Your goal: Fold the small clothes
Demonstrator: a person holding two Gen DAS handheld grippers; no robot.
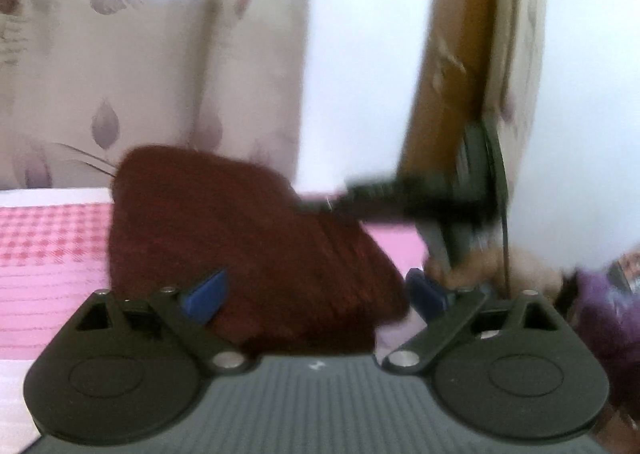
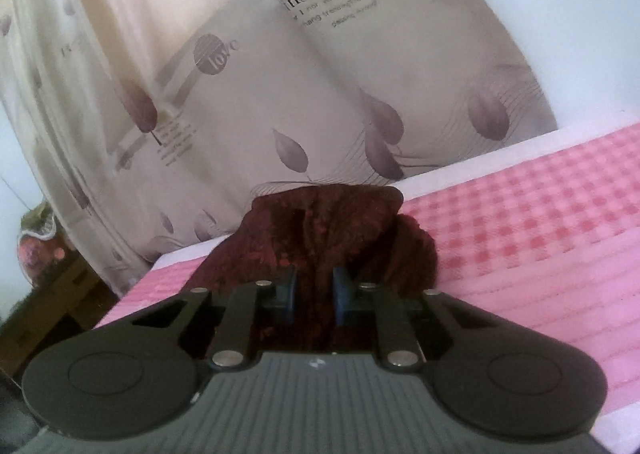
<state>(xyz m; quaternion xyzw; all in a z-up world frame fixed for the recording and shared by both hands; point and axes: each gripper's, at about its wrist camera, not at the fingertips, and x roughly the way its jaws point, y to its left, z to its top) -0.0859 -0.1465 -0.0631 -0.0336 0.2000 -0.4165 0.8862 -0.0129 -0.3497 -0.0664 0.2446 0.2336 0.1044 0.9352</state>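
Observation:
A dark red fuzzy garment (image 1: pixel 248 246) hangs lifted above the pink checked cloth (image 1: pixel 52 254). In the left wrist view my left gripper (image 1: pixel 316 294) is open, its blue pads spread wide on either side of the garment's lower edge. My right gripper (image 1: pixel 360 199) shows there as a blurred dark shape pinching the garment's upper right edge. In the right wrist view my right gripper (image 2: pixel 314 294) is shut on a bunched fold of the garment (image 2: pixel 320 225), which fills the space between the blue pads (image 2: pixel 342 294).
A beige curtain (image 2: pixel 280 93) with purple leaf prints hangs behind the pink checked surface (image 2: pixel 540 213). A white wall (image 1: pixel 360 53) and a brown wooden post (image 1: pixel 444 65) stand at the right. Dark clutter (image 2: pixel 40 254) sits low at the left.

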